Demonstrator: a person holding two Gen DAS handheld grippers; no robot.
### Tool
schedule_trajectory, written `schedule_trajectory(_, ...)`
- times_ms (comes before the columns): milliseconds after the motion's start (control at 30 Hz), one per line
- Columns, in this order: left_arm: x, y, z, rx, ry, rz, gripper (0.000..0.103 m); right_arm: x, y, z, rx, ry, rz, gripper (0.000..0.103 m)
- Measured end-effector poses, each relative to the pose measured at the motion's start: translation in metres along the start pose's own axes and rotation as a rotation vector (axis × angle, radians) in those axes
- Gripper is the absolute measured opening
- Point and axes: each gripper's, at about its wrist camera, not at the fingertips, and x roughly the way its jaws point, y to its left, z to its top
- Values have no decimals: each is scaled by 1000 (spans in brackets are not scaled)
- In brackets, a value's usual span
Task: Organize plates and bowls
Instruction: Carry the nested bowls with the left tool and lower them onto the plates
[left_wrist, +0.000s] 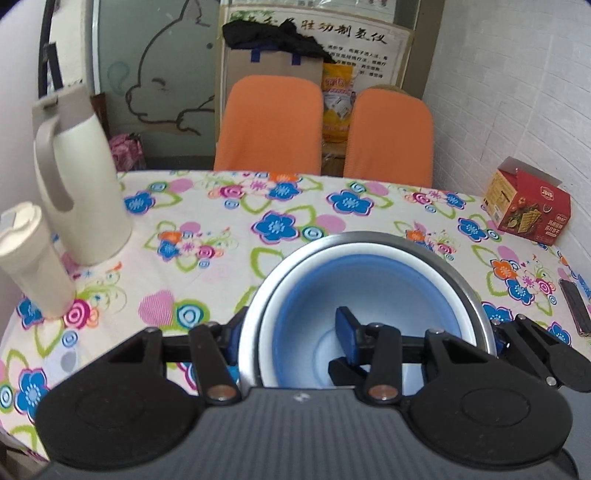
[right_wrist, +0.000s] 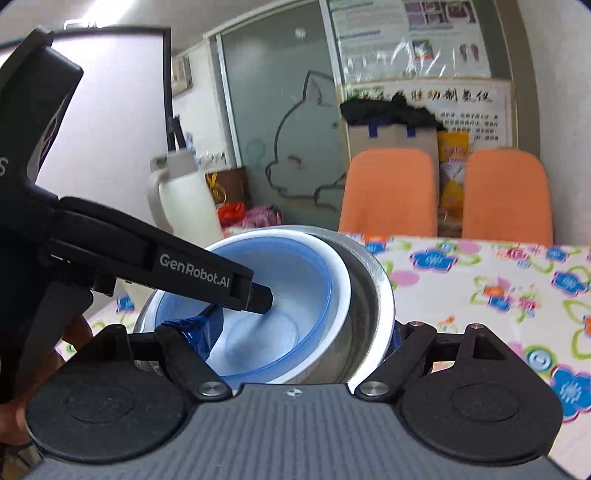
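Observation:
A nested stack sits close in front of both cameras: a steel bowl (left_wrist: 469, 291) outermost, a white bowl (left_wrist: 424, 266) in it, and a blue bowl (left_wrist: 369, 280) innermost. My left gripper (left_wrist: 290, 338) is shut on the stack's left wall, one finger outside the steel, the other inside the blue bowl. My right gripper (right_wrist: 293, 336) is shut on the right wall of the steel bowl (right_wrist: 369, 295), with its left pad inside the blue bowl (right_wrist: 280, 280). In the right wrist view the stack looks tilted. I cannot tell whether it touches the table.
The table carries a floral cloth (left_wrist: 221, 229). A cream thermos jug (left_wrist: 81, 177) and a cream tumbler (left_wrist: 29, 258) stand at the left, a red snack box (left_wrist: 528, 203) and a dark flat object (left_wrist: 576, 310) at the right. Two orange chairs (left_wrist: 269, 122) stand behind. A hand (right_wrist: 74, 332) holds the left gripper.

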Motion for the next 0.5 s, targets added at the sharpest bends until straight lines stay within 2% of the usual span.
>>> schedule_trajectory(167, 30, 11, -29, -48, 69, -31, 44, 13, -1, -22, 14, 90, -24, 71)
schedule_trajectory(300, 47, 8, -43, -51, 89, -54, 44, 15, -1, -38, 31, 127, -57, 71)
schedule_trajectory(500, 65, 8, -55, -39, 114, -43, 44, 25, -5, -56, 72, 184, -44, 71)
